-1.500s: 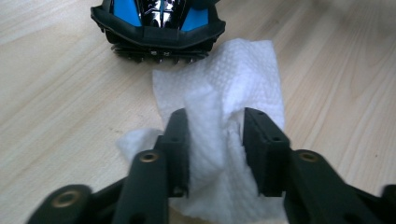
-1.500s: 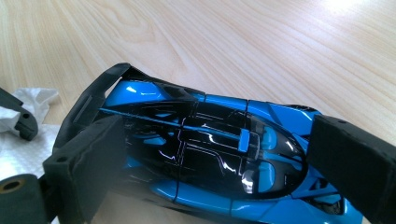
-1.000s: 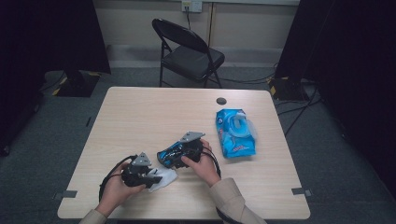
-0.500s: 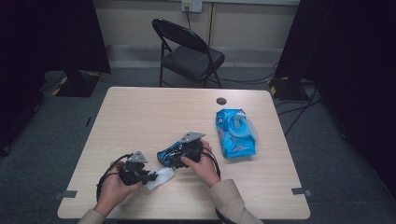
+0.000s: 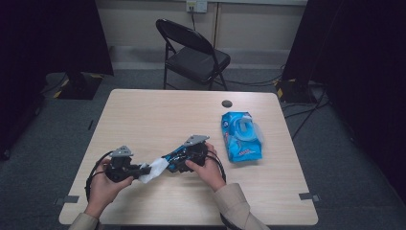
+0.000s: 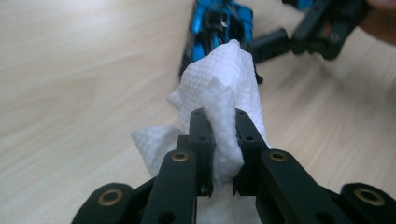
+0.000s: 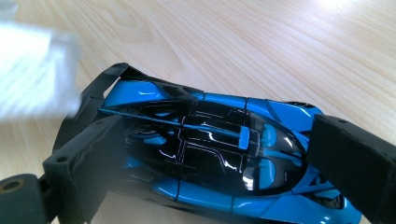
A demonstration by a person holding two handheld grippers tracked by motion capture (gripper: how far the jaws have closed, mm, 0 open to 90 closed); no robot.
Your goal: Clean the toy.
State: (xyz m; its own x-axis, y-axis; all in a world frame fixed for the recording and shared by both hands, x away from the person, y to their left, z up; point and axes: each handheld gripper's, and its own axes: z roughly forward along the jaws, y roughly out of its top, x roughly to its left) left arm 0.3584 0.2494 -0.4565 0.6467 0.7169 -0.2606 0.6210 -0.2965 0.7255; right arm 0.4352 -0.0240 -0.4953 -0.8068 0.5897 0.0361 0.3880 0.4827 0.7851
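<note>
The left tongs (image 6: 219,140) are clamped shut on a white wipe (image 6: 224,93), which a second ago lay flatter on the bench (image 5: 158,120) and has since been lifted and bunched up against the tail of the blue toy car (image 7: 210,154). The right tongs (image 7: 210,158) are closed across the car's sides, holding it just above the bench near the front edge. The wipe now touches the car, so wiping looks about to start. The blue wipe pack (image 5: 242,136) lies apart on the right.
</note>
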